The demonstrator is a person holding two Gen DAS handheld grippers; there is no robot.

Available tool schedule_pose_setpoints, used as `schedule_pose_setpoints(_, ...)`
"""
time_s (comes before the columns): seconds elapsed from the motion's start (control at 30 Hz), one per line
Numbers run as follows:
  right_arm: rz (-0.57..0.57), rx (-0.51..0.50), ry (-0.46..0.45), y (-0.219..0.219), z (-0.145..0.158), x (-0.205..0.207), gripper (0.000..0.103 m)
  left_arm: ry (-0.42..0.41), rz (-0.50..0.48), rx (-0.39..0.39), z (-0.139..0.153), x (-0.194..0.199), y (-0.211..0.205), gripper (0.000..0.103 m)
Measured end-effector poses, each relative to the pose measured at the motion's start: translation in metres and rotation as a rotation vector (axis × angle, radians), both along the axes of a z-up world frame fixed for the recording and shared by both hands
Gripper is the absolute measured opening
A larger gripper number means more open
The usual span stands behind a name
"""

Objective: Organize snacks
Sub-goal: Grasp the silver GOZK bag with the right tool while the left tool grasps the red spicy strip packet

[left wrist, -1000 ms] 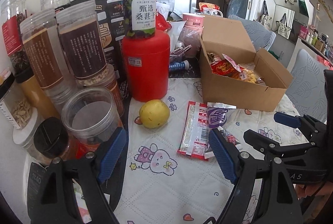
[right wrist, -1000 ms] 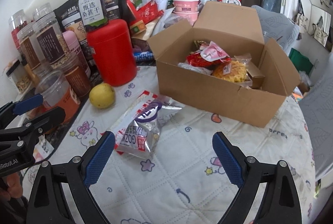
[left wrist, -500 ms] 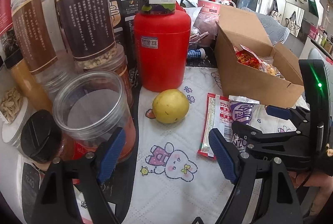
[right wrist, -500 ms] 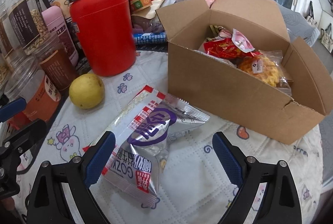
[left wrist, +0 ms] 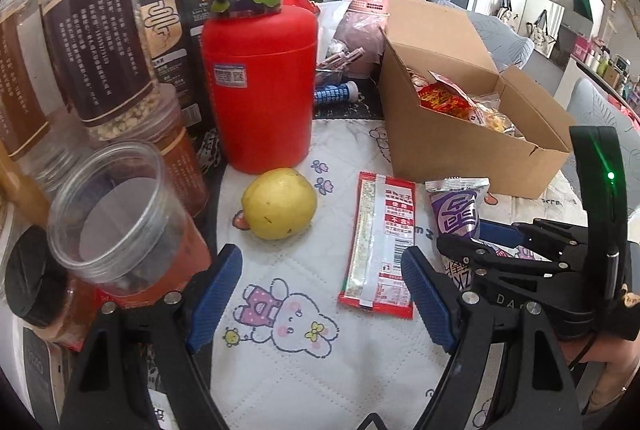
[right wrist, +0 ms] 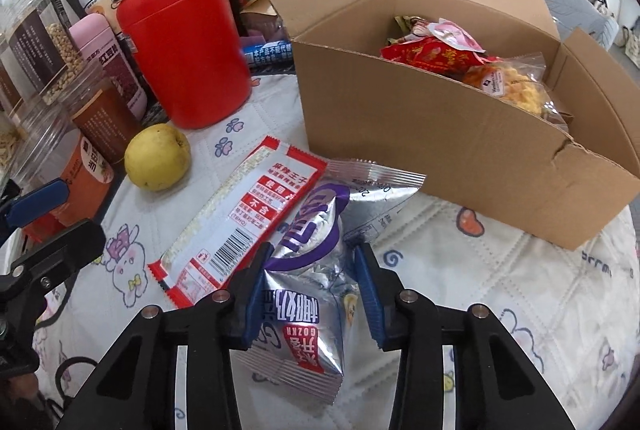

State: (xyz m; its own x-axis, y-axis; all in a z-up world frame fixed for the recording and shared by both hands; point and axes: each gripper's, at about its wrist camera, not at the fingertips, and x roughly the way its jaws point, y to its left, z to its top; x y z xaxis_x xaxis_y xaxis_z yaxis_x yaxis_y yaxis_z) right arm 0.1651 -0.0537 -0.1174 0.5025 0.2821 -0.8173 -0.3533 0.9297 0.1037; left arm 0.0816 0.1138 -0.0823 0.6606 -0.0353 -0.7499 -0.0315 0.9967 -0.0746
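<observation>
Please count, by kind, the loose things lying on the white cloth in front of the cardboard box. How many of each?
Snack packets: 2, a red and white packet and a silver and purple packet
Yellow fruit: 1
Total: 3

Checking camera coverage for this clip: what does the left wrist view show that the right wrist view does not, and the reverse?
Only the left wrist view shows the left gripper with its jaws open over the bunny-print cloth, nothing between them. Only the right wrist view shows the right gripper, whose jaws have just been closing, with its pads pressed on the silver and purple snack pouch. Both show the pouch, the red flat packet, yellow fruit, red canister and cardboard box.
</observation>
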Motion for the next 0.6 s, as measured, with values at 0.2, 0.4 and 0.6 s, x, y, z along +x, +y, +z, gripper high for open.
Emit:
schedule_pose_setpoints(0.2, -0.031, -0.012, -0.018, -0.029, 0.007, -0.018, 0.036, 0.056, -0.079, -0.029, -0.015, 0.019, -0.021, 0.082)
schedule_pose_setpoints(0.4, -0.038, -0.007, -0.023, -0.044, 0.008, -0.025, 0.033, 0.130, -0.112, -0.033, -0.038, 0.045, -0.034, 0.082)
schedule_pose_setpoints(0.6, -0.032, 0.017, -0.019, -0.054, 0.006, -0.029, 0.033, 0.180, -0.113, -0.033, -0.058, 0.060, -0.038, 0.076)
